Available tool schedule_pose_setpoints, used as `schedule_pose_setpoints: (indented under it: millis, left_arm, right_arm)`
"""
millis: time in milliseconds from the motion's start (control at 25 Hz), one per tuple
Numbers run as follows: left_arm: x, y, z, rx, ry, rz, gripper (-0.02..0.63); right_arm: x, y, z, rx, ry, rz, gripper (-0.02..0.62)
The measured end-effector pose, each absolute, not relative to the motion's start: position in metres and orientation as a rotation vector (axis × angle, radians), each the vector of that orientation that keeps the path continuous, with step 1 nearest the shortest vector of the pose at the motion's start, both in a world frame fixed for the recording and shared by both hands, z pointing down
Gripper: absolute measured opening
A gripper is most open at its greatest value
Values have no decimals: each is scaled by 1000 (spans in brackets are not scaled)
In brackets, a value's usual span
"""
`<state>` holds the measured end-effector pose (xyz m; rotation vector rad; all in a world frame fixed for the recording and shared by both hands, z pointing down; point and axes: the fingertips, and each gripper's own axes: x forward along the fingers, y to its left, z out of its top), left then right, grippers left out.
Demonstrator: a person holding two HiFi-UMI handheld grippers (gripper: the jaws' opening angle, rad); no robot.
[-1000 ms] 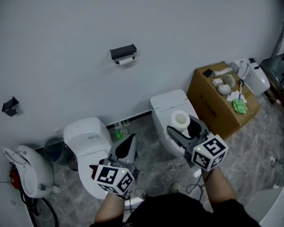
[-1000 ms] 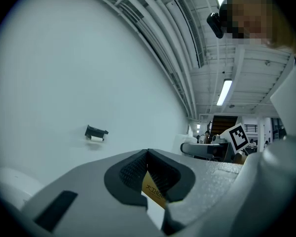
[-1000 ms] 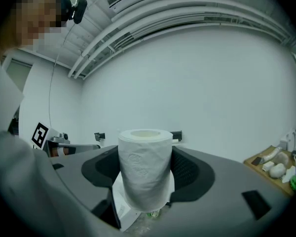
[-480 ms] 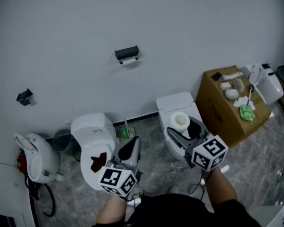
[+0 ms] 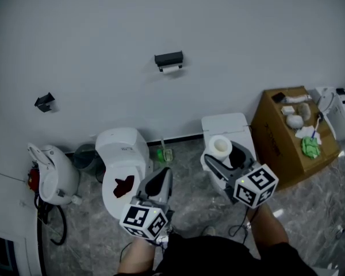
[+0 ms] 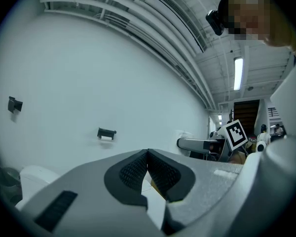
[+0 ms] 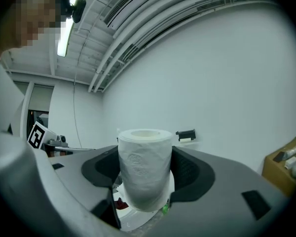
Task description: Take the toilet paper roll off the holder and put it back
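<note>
My right gripper [image 5: 222,152] [image 7: 145,177] is shut on a white toilet paper roll [image 5: 221,145] [image 7: 144,171], which stands upright between its dark pads. The black paper holder [image 5: 169,59] [image 7: 186,134] [image 6: 106,133] is fixed high on the white wall, far ahead of both grippers, with a bit of white paper under it. My left gripper [image 5: 157,183] [image 6: 147,168] is shut with nothing between its pads, and points toward the wall to the left of the right one.
Two white toilets [image 5: 122,160] [image 5: 230,132] stand against the wall below the grippers. A brown cardboard box [image 5: 293,140] with small items is at the right. A white appliance [image 5: 53,174] sits at the left, and a small black fixture [image 5: 44,102] hangs on the wall.
The whole view has shifted: the holder, toilets and box now sit further right in the head view. Both grippers kept their pose, the right one still holding the roll.
</note>
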<state>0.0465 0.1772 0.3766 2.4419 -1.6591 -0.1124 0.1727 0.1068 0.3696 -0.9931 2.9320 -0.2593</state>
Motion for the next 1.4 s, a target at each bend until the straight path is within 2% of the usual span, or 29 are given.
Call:
schedule_pose_setpoints:
  millis: [680, 1400]
  left_arm:
    - [30, 138, 385, 2476, -1548, -126, 3]
    - [-158, 106, 387, 2485, -1519, -166, 3]
  right_arm:
    - [163, 77, 383, -1122, 2923, -297, 296]
    - [-25, 52, 380, -1156, 2933, -299, 296]
